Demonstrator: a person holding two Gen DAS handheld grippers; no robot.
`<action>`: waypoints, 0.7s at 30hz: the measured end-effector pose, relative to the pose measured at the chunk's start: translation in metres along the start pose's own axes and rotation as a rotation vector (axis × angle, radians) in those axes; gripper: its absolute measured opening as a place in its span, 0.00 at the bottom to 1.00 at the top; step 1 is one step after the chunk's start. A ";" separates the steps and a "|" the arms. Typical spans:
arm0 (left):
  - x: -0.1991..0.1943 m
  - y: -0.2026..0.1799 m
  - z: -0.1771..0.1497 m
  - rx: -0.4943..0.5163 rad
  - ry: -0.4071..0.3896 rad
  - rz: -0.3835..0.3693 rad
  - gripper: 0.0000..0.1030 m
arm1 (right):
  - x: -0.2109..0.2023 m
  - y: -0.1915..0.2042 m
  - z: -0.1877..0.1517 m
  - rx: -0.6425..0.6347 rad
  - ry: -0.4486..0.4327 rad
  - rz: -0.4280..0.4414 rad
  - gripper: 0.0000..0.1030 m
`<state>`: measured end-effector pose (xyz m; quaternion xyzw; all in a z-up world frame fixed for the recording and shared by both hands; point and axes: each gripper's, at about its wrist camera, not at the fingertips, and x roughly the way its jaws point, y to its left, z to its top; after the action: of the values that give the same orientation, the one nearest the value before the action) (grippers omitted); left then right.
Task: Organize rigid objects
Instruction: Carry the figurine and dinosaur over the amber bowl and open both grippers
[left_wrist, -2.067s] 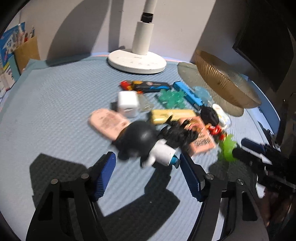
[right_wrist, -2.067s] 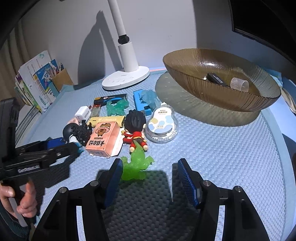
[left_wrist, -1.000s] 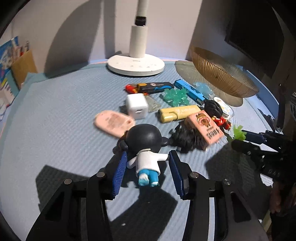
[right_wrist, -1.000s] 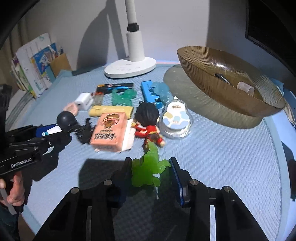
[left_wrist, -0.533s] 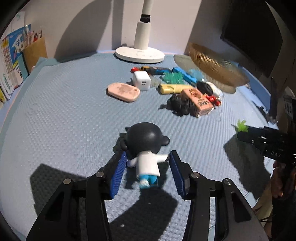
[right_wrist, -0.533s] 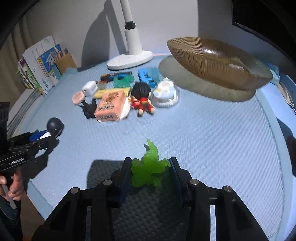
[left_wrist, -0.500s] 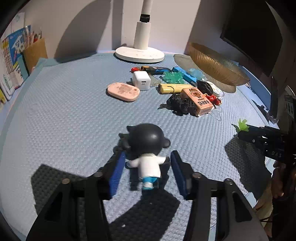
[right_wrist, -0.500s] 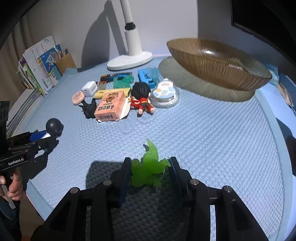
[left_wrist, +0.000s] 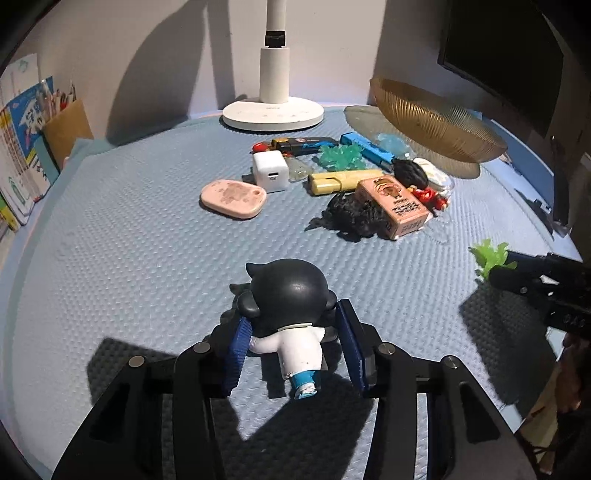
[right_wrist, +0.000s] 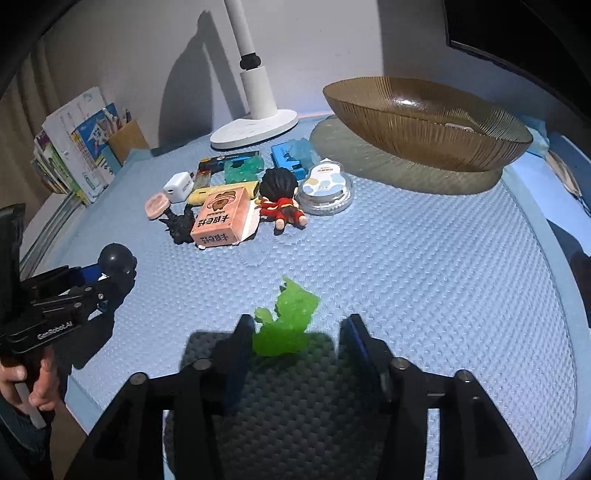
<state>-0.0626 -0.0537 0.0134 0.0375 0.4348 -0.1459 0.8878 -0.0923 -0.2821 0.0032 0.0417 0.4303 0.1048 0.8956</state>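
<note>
Blue dimpled matting is covering the surface, with a white lamp base and a ribbed amber bowl sitting at the far side. On the near left, the left tool is standing partly open around a glossy figurine with a round black head and white body; its jaws have just been closing, the left pad is touching the toy's arm, and the right pad is showing a slim gap. On the near right, the right tool is also standing partly open and its jaws have just been widening; a spiky translucent green toy is lying on the mat between them, just beside the left pad and clear of the right one. Between the tools and the lamp, a cluster of hard things is lying close together: a pink carton, a white charger cube, a yellow bar and a red-clad doll. Open matting is stretching between that cluster and both tools, and rightward toward the mat's curved edge.
</note>
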 end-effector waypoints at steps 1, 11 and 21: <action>-0.001 -0.002 0.002 0.001 -0.004 -0.006 0.41 | 0.001 0.003 0.001 -0.005 0.002 -0.013 0.44; -0.016 -0.040 0.044 0.100 -0.092 -0.049 0.41 | -0.025 0.014 0.026 -0.097 -0.075 -0.112 0.29; -0.005 -0.109 0.188 0.135 -0.201 -0.254 0.41 | -0.077 -0.092 0.138 0.085 -0.199 -0.208 0.29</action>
<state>0.0457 -0.1935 0.1401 0.0270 0.3343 -0.2887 0.8967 -0.0176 -0.3869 0.1334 0.0449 0.3453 -0.0116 0.9374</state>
